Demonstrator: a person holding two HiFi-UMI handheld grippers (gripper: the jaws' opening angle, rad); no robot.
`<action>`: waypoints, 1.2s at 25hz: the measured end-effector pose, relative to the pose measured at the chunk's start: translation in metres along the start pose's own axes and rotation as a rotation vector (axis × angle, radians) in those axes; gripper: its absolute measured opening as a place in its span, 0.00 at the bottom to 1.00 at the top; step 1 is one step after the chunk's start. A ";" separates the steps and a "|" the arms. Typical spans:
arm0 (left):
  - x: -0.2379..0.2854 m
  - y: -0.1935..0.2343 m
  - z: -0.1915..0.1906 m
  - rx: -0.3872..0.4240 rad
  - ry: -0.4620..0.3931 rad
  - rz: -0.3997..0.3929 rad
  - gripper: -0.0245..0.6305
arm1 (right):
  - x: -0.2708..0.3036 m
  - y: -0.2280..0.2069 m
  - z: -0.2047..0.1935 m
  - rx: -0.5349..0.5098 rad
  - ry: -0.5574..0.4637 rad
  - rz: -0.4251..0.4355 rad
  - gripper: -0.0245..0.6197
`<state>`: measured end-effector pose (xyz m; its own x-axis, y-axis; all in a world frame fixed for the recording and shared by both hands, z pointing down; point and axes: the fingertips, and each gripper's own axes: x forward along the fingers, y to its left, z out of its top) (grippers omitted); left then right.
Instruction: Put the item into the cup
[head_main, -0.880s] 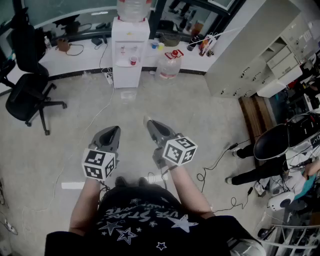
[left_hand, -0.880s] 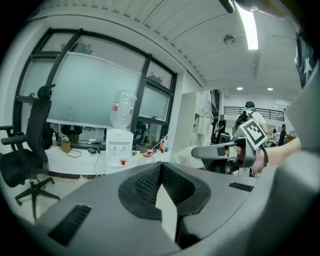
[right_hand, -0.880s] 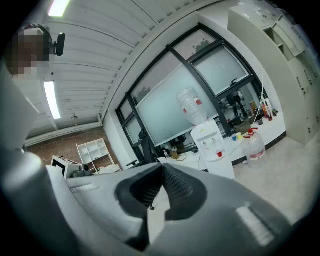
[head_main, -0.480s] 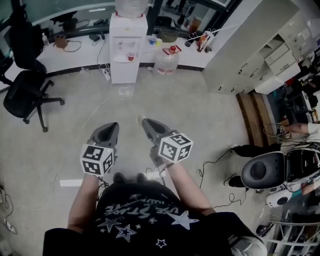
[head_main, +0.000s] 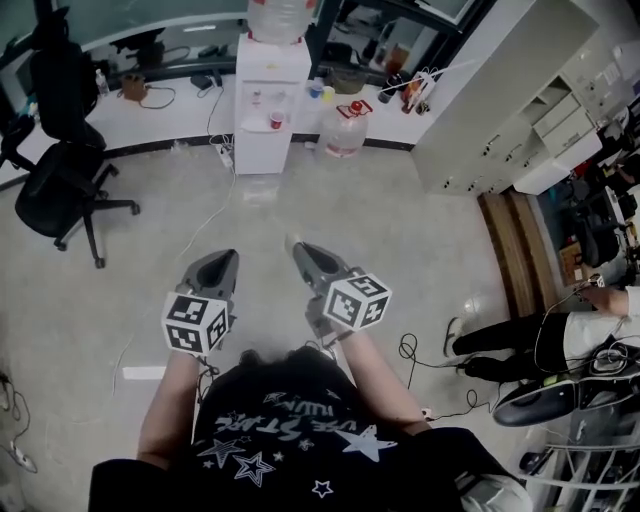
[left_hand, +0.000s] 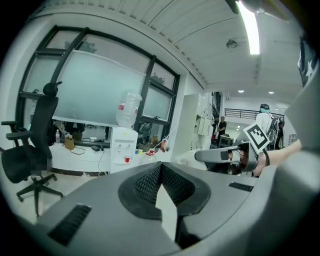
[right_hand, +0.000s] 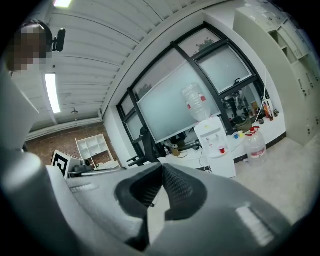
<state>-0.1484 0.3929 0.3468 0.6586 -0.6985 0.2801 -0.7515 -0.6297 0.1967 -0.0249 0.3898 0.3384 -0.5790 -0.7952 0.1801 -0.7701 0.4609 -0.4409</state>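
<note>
Our left gripper (head_main: 222, 259) and right gripper (head_main: 298, 246) have jaws closed on nothing. Far ahead, a red cup (head_main: 277, 121) stands in the water dispenser (head_main: 266, 140), a jug (head_main: 343, 131) beside it.

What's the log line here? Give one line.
left tongs: shut, empty | right tongs: shut, empty | both held over floor

Left tongs (left_hand: 161, 165) pressed together, empty, water dispenser (left_hand: 123, 146) beyond, office chair (left_hand: 27, 160) left

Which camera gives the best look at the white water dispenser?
The right gripper view: the water dispenser stands side-on, with its whole bottle in frame. The head view looks down on it and crops the bottle at the top edge. The left gripper view shows it smaller.
</note>
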 end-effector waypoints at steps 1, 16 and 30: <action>-0.003 0.003 -0.003 -0.001 0.003 -0.004 0.05 | 0.001 0.001 -0.004 0.008 -0.002 -0.011 0.04; 0.047 0.019 -0.020 -0.028 0.059 -0.057 0.05 | 0.007 -0.057 -0.015 0.081 0.005 -0.113 0.04; 0.186 0.059 0.012 -0.055 0.108 0.028 0.05 | 0.102 -0.179 0.048 0.118 0.054 -0.027 0.04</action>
<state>-0.0697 0.2211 0.3990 0.6314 -0.6731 0.3851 -0.7726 -0.5885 0.2381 0.0665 0.2070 0.3937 -0.5743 -0.7829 0.2394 -0.7508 0.3872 -0.5350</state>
